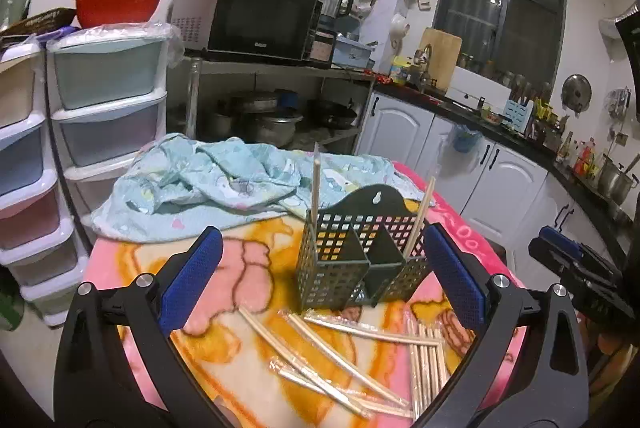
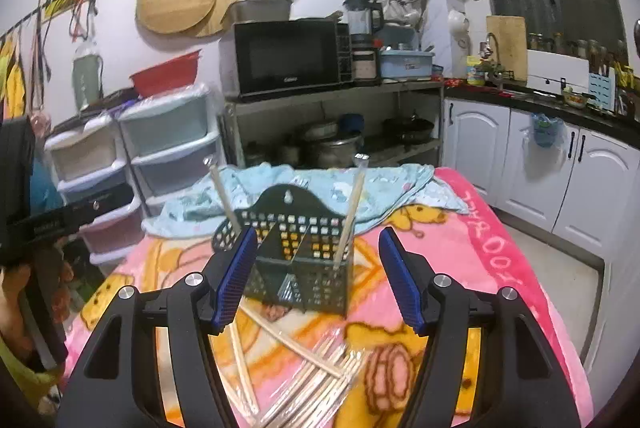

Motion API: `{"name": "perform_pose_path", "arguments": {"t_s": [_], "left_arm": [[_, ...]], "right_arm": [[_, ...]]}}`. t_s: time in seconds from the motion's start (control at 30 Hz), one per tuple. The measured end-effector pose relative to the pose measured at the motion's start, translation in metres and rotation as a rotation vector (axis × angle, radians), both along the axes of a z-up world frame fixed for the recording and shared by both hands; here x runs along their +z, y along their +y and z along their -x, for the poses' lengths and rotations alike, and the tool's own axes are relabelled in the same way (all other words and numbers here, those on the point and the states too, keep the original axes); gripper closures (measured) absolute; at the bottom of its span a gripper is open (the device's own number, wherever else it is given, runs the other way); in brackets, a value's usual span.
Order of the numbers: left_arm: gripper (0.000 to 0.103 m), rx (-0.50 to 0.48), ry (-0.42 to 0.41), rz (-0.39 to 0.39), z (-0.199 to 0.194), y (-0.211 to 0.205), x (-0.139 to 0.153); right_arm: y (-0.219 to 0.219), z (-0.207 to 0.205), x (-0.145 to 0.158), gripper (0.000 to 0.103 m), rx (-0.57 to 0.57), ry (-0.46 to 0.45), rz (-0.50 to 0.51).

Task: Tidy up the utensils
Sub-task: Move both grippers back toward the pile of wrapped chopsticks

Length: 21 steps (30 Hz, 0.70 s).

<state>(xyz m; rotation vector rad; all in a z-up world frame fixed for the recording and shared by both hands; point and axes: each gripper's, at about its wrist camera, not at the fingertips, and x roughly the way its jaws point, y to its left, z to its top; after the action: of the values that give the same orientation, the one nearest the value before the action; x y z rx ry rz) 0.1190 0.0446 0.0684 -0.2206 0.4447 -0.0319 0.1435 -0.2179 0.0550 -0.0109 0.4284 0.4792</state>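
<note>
Standing on the pink-and-orange blanket (image 1: pixel 224 348) that covers the table, toward its far half, a dark perforated utensil holder (image 1: pixel 352 264) with several compartments and a scalloped back plate. Two wrapped chopsticks are upright in it: one (image 1: pixel 315 183) in the left compartment, one (image 1: pixel 418 224) leaning in the right compartment. Loose wrapped chopsticks (image 1: pixel 344 360) lie scattered on the blanket just in front of the holder, toward the near edge, some crossing each other; a tighter bunch (image 1: pixel 428 356) sits at their right. A crumpled light-blue cloth (image 1: pixel 200 183) is heaped along the far edge behind the holder. Left gripper (image 1: pixel 320 280): blue-padded jaws wide apart, nothing clamped, the holder seen between them but not touched. Right gripper (image 2: pixel 318 276): jaws apart too, empty, framing the holder from the near side; the pads appear clear of it. In the left wrist view the right gripper shows at the right edge of the table. Behind the table: plastic drawer units (image 1: pixel 108 95), a black microwave (image 1: pixel 260 15) on a metal shelf, white cabinets (image 1: pixel 480 163).
</note>
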Motion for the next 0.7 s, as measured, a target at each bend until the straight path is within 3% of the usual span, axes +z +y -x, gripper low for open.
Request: {"name": "perform_pose_path", "arguments": {"t_s": [0.7], "left_arm": [[0.011,-0.016,0.168,-0.012,0.004,-0.013,-0.064]], "right_arm": [[-0.004,0.012,-0.069,0.042,0.073,0.181,0.123]]}}
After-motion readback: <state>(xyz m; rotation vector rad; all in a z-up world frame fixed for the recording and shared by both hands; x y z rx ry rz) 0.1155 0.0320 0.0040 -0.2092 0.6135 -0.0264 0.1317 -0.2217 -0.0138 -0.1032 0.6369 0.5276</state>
